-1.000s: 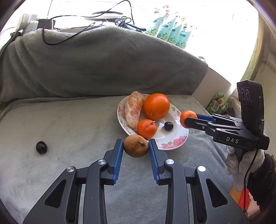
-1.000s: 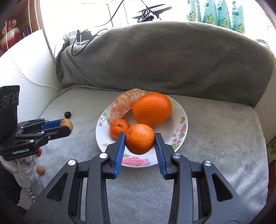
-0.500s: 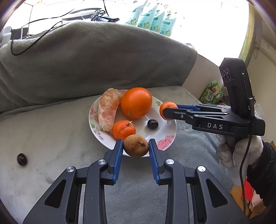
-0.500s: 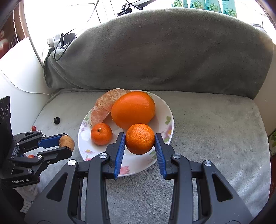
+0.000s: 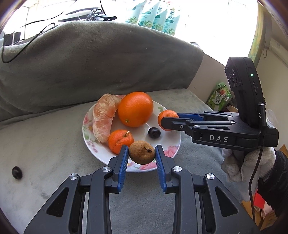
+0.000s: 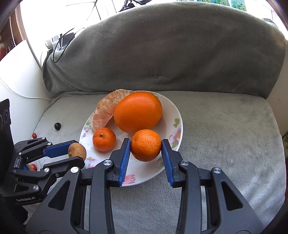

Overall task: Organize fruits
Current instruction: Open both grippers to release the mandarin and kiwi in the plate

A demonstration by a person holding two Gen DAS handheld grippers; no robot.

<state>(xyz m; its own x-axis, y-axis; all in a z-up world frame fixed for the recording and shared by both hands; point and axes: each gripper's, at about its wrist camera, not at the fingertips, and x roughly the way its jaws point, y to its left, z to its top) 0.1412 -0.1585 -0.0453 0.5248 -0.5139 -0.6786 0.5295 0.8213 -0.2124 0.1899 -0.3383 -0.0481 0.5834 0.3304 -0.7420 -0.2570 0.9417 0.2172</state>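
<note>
A floral white plate [image 5: 86, 129] [image 6: 177, 115] on the grey cushion holds a large orange [image 5: 135, 108] [image 6: 138, 112], a peeled citrus piece [image 5: 104, 115] [image 6: 106, 109], a small mandarin [image 5: 121, 141] [image 6: 104, 141] and a dark cherry [image 5: 154, 132]. My left gripper [image 5: 142, 153] [image 6: 76, 153] is shut on a brown fruit [image 5: 142, 152] [image 6: 77, 152], held over the plate's near rim. My right gripper [image 6: 145, 144] [image 5: 167, 119] is shut on a mandarin [image 6: 145, 144] [image 5: 166, 115], held over the plate's right side.
A second dark cherry [image 5: 16, 172] [image 6: 57, 126] lies on the cushion left of the plate. Small red fruits [image 6: 34, 135] lie near the cushion's left edge. A grey-covered backrest [image 5: 100, 59] rises behind. Cables [image 5: 97, 17] and green tubes [image 5: 154, 18] sit on the sill above.
Both grippers have moved in over the plate with their fruits still held. The brown fruit went from the cushion in front of the plate to above its near rim.
</note>
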